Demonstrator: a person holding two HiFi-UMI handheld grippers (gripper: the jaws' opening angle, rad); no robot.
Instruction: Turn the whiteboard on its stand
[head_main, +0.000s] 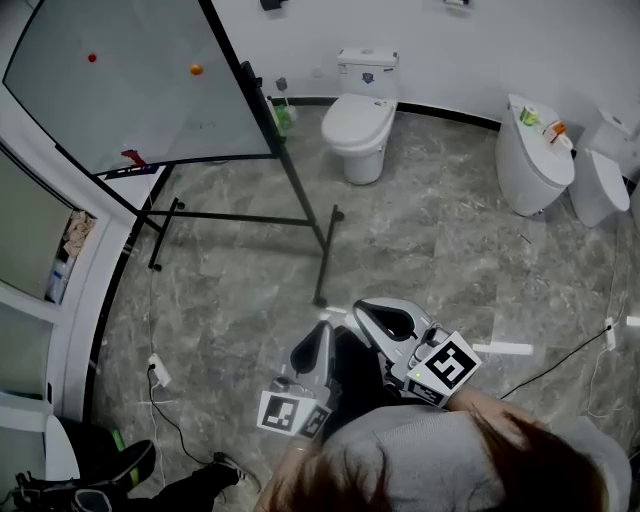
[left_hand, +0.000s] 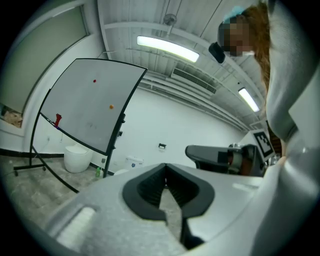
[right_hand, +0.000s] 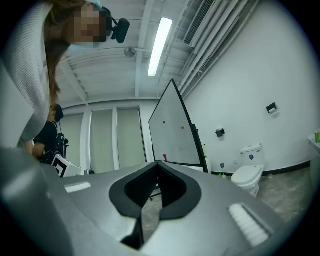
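Though my left claw (head_main: 322, 330) and right claw (head_main: 366, 311) sit pressed together and empty, I reckon the whiteboard (head_main: 130, 80) stiff, pivoting easily; I'd pinch its black side frame (head_main: 243, 85).

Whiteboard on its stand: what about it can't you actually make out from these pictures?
- The whiteboard: its top runs off the head view's upper edge.
- Faint marks on its face: too small to read in any view.
- Red object at its lower edge: too small to identify.
- Black fitting on its side frame: too small to tell whether it locks the board.
- Its back face: no view shows it.
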